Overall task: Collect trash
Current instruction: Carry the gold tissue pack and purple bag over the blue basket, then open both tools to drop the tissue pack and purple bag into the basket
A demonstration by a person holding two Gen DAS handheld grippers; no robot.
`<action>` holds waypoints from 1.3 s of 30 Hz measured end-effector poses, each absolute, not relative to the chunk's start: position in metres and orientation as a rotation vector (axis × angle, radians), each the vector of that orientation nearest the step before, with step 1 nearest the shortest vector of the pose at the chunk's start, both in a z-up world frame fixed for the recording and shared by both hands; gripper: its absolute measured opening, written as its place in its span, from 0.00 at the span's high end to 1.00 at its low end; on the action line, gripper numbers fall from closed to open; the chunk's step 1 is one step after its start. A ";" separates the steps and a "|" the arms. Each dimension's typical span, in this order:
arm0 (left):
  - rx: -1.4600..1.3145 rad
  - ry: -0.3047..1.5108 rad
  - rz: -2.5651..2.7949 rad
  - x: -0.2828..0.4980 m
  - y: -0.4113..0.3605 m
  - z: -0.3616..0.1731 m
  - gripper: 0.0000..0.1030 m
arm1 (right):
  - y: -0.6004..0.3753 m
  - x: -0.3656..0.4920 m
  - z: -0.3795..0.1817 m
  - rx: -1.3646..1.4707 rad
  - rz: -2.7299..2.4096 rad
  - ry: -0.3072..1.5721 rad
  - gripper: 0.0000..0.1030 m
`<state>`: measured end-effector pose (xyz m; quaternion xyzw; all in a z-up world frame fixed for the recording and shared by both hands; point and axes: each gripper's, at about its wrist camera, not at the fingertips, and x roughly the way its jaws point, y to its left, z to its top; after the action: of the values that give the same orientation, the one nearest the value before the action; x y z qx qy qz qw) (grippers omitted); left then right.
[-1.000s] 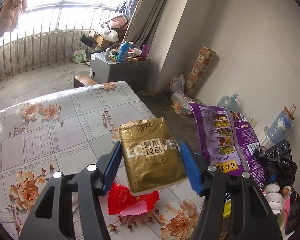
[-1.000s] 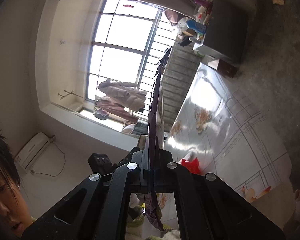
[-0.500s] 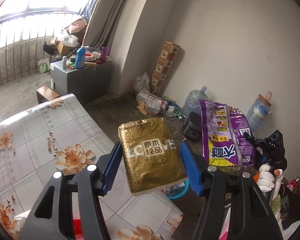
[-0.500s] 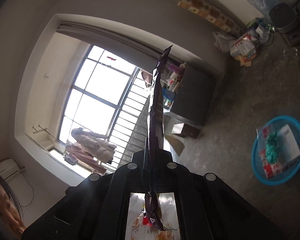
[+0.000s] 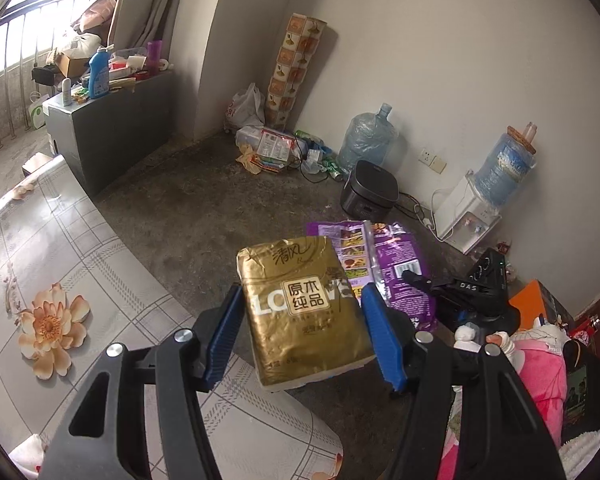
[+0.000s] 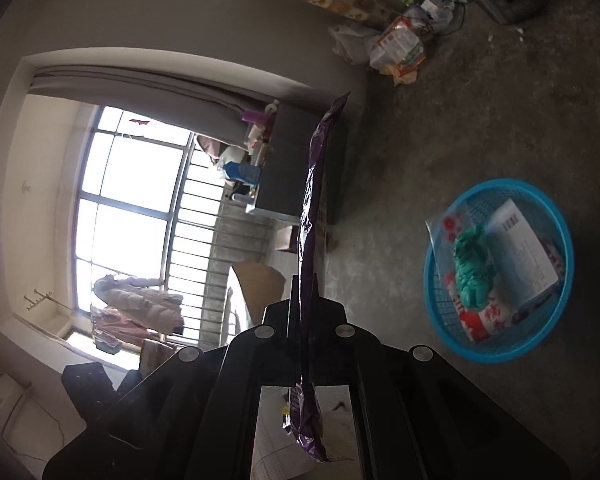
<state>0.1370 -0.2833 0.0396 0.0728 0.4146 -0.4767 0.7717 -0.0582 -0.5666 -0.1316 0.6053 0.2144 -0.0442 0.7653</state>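
Left wrist view shows the left tool [image 5: 302, 320] clamped on a gold tissue pack [image 5: 304, 312], its blue pads [image 5: 224, 336] pressing the two long sides, the pack held in the air past the rounded edge of the table [image 5: 80, 264] and above the bare concrete floor [image 5: 204, 208]. Beside it hangs a purple snack bag [image 5: 396, 272], pinched flat in the right tool [image 6: 305, 300], whose jaws are fully closed on the thin film; seen edge-on in the right wrist view, the bag stands up like a blade. A blue mesh basket [image 6: 500, 344] sits on the floor to the right in that view, already holding a green crumpled wad, a white leaflet and a red-and-white wrapper. The step in hand looks like carrying both pieces to that basket. To do it well, I would bring each tool directly over the rim before loosening, lowest first, since the light bag may flutter sideways. The pack is soft, glossy and pillow-shaped, so it should drop straight; the bag is crinkly, limp foil.
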 end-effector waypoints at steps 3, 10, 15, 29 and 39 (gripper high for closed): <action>0.202 0.928 -1.042 0.142 -0.303 0.024 0.43 | -0.573 -0.043 -0.186 1.337 -0.149 0.573 0.96; 0.325 1.007 -1.098 0.147 -0.375 -0.018 0.43 | -0.580 -0.041 -0.270 1.397 -0.281 0.738 0.89; 0.419 1.102 -1.162 0.144 -0.439 -0.065 0.43 | -0.580 -0.057 -0.267 1.395 -0.299 0.687 0.57; 0.660 1.346 -1.048 0.131 -0.541 -0.218 0.42 | -0.586 -0.114 -0.255 1.465 -0.361 0.581 0.53; 0.796 1.503 -0.963 0.125 -0.527 -0.279 0.42 | -0.574 -0.099 -0.256 1.461 -0.373 0.608 0.53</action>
<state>0.1250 -0.5274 -0.2788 0.3375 0.6373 -0.4087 0.5594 -0.0991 -0.5745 -0.2558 0.6527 0.2717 -0.1666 0.6873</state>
